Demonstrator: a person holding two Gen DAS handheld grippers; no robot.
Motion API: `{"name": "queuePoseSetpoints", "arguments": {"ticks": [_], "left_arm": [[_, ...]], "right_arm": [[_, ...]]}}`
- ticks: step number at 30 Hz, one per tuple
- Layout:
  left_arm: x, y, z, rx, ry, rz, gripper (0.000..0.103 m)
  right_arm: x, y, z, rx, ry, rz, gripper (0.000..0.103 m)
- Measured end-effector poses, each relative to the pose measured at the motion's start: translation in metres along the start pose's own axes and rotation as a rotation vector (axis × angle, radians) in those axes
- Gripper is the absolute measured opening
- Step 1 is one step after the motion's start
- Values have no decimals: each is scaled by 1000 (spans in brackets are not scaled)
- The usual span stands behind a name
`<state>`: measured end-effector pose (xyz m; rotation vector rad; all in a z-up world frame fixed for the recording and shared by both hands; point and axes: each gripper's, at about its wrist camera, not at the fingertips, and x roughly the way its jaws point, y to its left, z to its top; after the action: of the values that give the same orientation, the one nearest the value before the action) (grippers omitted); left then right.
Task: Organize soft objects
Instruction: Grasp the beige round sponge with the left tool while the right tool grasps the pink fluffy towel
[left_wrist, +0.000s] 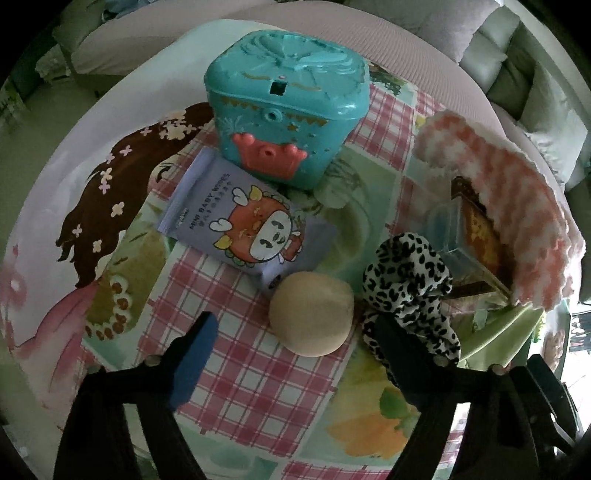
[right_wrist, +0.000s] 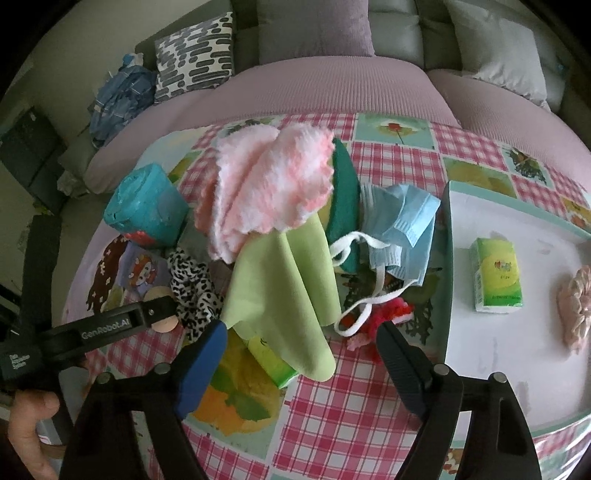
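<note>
My left gripper (left_wrist: 295, 336) is open, its fingers on either side of a beige round puff (left_wrist: 311, 314); the right finger touches a leopard-print scrunchie (left_wrist: 410, 291). A purple baby-wipes pack (left_wrist: 243, 225) lies just beyond. My right gripper (right_wrist: 303, 341) is open and empty above a light green cloth (right_wrist: 284, 295). Behind the cloth lie a pink fluffy cloth (right_wrist: 266, 181), a blue face mask (right_wrist: 402, 218), a dark green cloth (right_wrist: 345, 192) and a red yarn piece (right_wrist: 388, 314). The left gripper (right_wrist: 162, 314) also shows in the right wrist view.
A teal toy box (left_wrist: 288, 107) stands behind the wipes. A white tray (right_wrist: 480, 332) at right holds a green tissue pack (right_wrist: 496, 275) and a pink scrunchie (right_wrist: 578, 306). Another tissue pack (right_wrist: 273, 362) lies under the green cloth. A sofa (right_wrist: 332, 81) is behind the table.
</note>
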<state>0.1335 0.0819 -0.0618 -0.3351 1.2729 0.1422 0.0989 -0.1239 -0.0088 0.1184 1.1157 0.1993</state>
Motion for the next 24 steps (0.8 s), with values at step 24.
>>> {"name": "queuePoseSetpoints", "arguments": {"ticks": [24], "left_arm": [[0,-6,2,34,-8,-56,45]], "right_arm": [[-6,1,4,-7,-23,11,84]]}}
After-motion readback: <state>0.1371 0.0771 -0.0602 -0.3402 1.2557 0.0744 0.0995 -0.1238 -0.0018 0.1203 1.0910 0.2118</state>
